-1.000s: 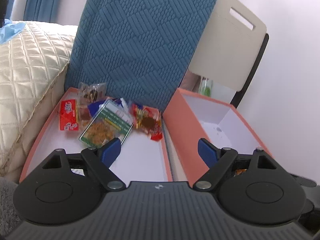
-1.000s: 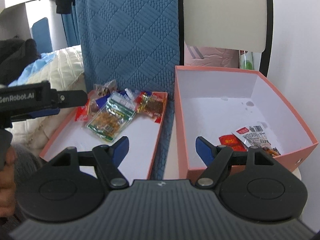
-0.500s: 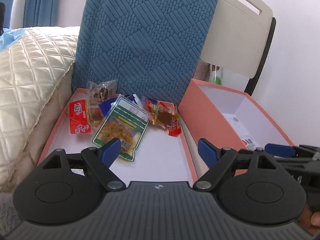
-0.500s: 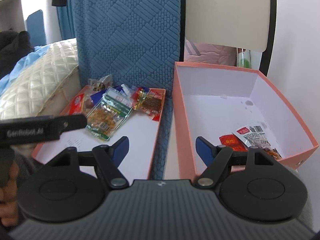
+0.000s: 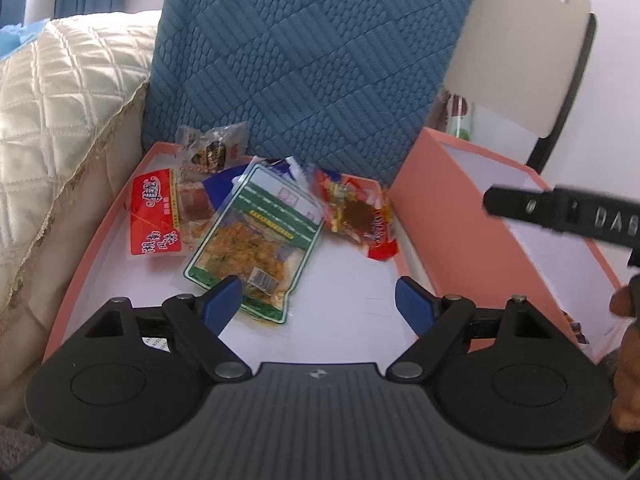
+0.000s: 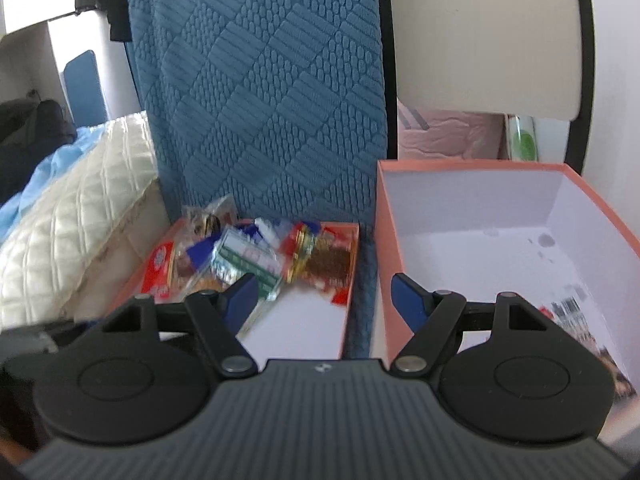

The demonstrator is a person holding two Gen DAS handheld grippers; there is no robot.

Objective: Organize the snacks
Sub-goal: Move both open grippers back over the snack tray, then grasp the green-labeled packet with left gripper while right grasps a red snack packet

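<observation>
Green-edged clear snack pouch [image 5: 256,240] lying flat in shallow salmon lid tray [image 5: 86,264], overlapping red packet [image 5: 154,216] on its left, near red-brown packet [image 5: 360,216] on its right. Left hand-held gripper [image 5: 318,304] hovering just above pouch's near end, blue pads [image 5: 222,304] spread wide, grasping nothing. Right hand-held gripper [image 6: 322,300] likewise released, hanging over gap between tray and deep salmon box [image 6: 592,200]. Blue quilted cushion [image 5: 312,60] standing behind tray, cream quilt [image 5: 60,100] leaning alongside.
</observation>
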